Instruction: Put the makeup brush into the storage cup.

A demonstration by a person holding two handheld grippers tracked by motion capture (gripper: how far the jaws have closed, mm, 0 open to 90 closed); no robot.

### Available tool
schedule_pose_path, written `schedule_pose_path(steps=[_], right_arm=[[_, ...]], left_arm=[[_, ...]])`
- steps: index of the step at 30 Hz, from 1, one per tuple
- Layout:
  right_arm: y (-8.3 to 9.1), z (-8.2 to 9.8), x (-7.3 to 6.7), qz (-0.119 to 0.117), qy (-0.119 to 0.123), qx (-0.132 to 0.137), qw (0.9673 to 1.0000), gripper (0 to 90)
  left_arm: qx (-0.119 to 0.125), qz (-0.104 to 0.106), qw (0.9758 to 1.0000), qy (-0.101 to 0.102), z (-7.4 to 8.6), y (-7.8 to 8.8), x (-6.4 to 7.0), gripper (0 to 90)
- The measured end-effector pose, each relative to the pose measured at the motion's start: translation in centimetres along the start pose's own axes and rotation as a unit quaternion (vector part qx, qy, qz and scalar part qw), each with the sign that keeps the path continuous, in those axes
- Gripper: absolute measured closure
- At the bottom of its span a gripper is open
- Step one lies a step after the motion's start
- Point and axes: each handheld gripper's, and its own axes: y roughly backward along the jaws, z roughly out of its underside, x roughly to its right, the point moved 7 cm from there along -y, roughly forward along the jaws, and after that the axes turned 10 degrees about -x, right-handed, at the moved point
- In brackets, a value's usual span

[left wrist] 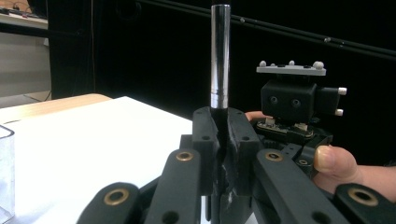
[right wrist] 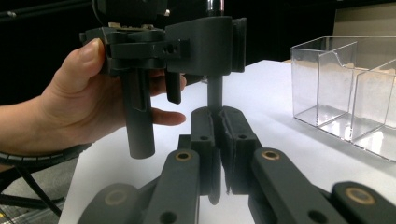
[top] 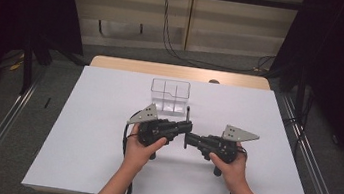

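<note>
Even overhead light falls on the white desk [top: 103,143], which reads bright and nearly featureless in the high view, while the curtained surroundings on both sides sink into near black. Soft, short shadows lie on the desk just under the hands. The high view is slightly soft overall, with fine detail lost. In the left gripper view a dark glossy pen [left wrist: 220,56] carries a narrow vertical streak of glare. In the right gripper view the clear box [right wrist: 348,88] catches pale reflections along its edges, and the nearest black jaw parts are somewhat blurred.
</note>
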Motion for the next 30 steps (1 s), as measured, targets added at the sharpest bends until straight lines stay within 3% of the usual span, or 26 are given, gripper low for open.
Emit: schedule_pose_path(steps=[10, 19, 27, 30], right_arm=[[0.2, 0.1, 0.0, 0.012, 0.005, -0.01, 0.9999, 78.8], [0.9, 0.1, 0.3, 0.04, 0.02, -0.018, 0.9989, 60.7], [1.3, 0.1, 0.5, 0.043, 0.027, -0.023, 0.9984, 48.4], [1.4, 0.1, 0.5, 0.047, 0.04, -0.025, 0.9978, 43.0]], left_arm=[[-0.002, -0.004, 1.0, -0.006, -0.3, 0.4, -0.2, 83.8], [-0.005, -0.009, 0.9999, -0.008, -0.5, 0.7, -0.4, 83.8], [-0.003, -0.013, 0.9999, -0.009, -0.7, 0.8, -0.6, 83.8], [-0.004, -0.013, 0.9999, -0.009, -0.7, 0.9, -0.7, 83.8]])
